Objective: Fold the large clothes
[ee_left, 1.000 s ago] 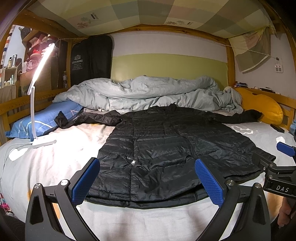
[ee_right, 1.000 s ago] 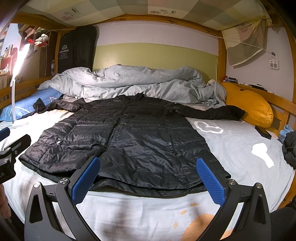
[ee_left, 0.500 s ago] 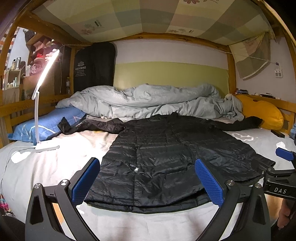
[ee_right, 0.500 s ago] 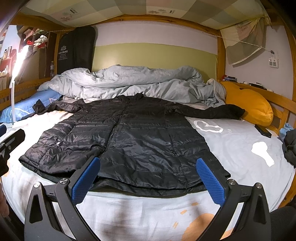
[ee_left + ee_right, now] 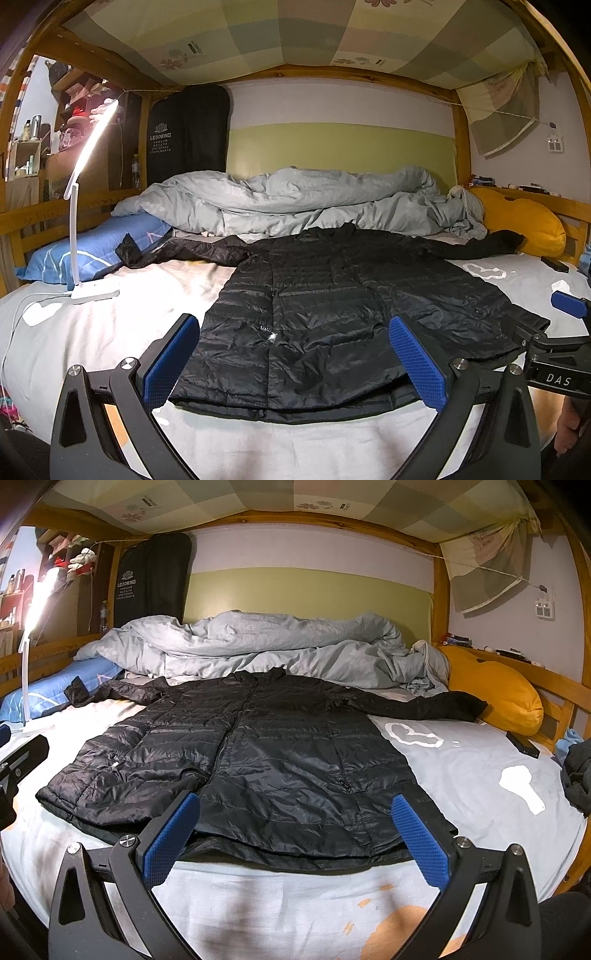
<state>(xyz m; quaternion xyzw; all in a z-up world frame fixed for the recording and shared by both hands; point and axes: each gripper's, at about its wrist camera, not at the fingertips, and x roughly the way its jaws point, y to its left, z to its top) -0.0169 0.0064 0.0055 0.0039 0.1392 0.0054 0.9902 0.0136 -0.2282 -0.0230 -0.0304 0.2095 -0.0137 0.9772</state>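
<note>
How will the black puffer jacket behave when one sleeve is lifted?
The black puffer jacket will probably flop and drape, since it lies limp on the bed sheet. Its glossy shell looks slippery. The thin quilting suggests it is light for its size.

- Black garment bag (image 5: 188, 133) hung at the head of the bed, left of the green headboard panel (image 5: 340, 155): white lettering "LEBOKING" under a small emblem; the smaller lines beneath are illegible.
- Same bag in the right wrist view (image 5: 153, 579): lettering too small to confirm.
- Right gripper (image 5: 569, 369) body, seen below and right of the headboard panel: white letters "DAS", cut off at the edge.
- Label on the checked canopy (image 5: 295, 33) above the headboard panel: unreadable.
</note>
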